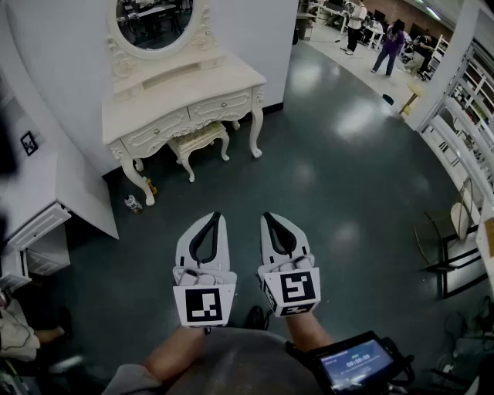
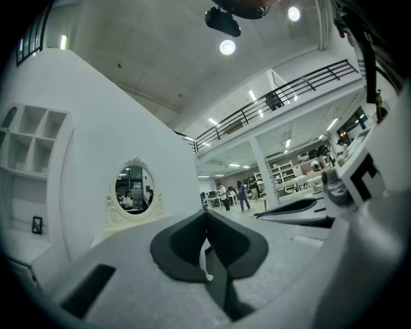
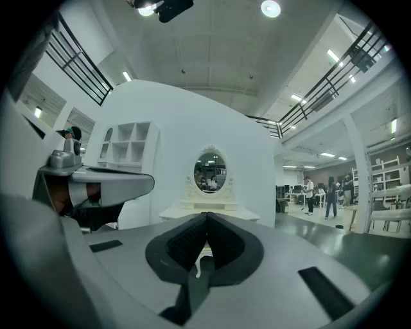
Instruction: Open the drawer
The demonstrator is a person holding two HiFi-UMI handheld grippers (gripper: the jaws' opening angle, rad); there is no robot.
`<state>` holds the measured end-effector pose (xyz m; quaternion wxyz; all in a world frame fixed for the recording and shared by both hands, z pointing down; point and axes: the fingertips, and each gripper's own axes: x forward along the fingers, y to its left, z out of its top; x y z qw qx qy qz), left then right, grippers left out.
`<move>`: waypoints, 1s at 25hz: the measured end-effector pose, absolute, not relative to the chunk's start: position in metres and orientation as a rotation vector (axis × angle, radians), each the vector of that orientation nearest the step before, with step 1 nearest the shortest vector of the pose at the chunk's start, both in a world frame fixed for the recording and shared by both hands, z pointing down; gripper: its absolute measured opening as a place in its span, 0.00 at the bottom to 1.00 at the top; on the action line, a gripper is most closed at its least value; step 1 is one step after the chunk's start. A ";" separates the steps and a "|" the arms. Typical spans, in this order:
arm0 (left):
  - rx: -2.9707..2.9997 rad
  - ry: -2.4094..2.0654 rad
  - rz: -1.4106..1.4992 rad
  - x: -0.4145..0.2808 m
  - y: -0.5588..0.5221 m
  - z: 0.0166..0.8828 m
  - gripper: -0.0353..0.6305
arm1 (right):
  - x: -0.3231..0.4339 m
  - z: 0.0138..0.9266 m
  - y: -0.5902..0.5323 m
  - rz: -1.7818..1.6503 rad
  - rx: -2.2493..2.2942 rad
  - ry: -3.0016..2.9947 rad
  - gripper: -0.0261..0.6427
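A cream dressing table with an oval mirror stands against the white wall at the upper left of the head view. Two drawers, one beside the other, sit closed in its front. My left gripper and right gripper are held level side by side over the dark floor, well short of the table. Both are shut with nothing between their jaws. The right gripper view shows its tips pointing at the table. In the left gripper view the tips point to the right of the mirror.
A small stool is tucked under the table, and a bottle stands on the floor by its left leg. A white cabinet is at the left, a chair at the right. People stand far back.
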<state>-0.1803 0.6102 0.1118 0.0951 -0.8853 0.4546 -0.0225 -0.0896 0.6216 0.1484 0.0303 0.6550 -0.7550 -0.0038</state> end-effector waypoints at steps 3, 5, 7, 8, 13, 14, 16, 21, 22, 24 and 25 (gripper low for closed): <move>-2.619 1.348 -0.066 -0.175 0.613 0.116 0.08 | -0.084 0.153 0.624 -0.010 2.019 -2.326 0.06; -2.620 1.354 -0.070 -0.169 0.615 0.117 0.08 | -0.077 0.155 0.627 -0.004 2.020 -2.323 0.06; -2.620 1.361 -0.076 -0.161 0.618 0.118 0.08 | -0.069 0.156 0.629 -0.002 2.017 -2.325 0.06; -2.619 1.365 -0.079 -0.158 0.618 0.118 0.08 | -0.066 0.156 0.629 -0.002 2.014 -2.330 0.06; -2.596 1.383 -0.083 -0.144 0.622 0.115 0.08 | -0.052 0.154 0.631 0.008 1.990 -2.384 0.06; -2.593 1.387 -0.085 -0.141 0.623 0.115 0.08 | -0.048 0.153 0.631 0.010 1.993 -2.387 0.06; -2.592 1.395 -0.090 -0.139 0.625 0.116 0.08 | -0.042 0.155 0.630 0.020 2.001 -2.387 0.06; -2.579 1.408 -0.120 -0.141 0.611 0.125 0.08 | -0.042 0.161 0.618 0.037 1.991 -2.410 0.06; -2.578 1.410 -0.123 -0.143 0.606 0.127 0.07 | -0.044 0.162 0.613 0.038 1.987 -2.417 0.06; -2.585 1.427 -0.125 -0.148 0.592 0.133 0.08 | -0.048 0.165 0.600 0.039 1.980 -2.419 0.06; -2.590 1.437 -0.129 -0.151 0.583 0.136 0.08 | -0.050 0.166 0.591 0.039 1.978 -2.414 0.06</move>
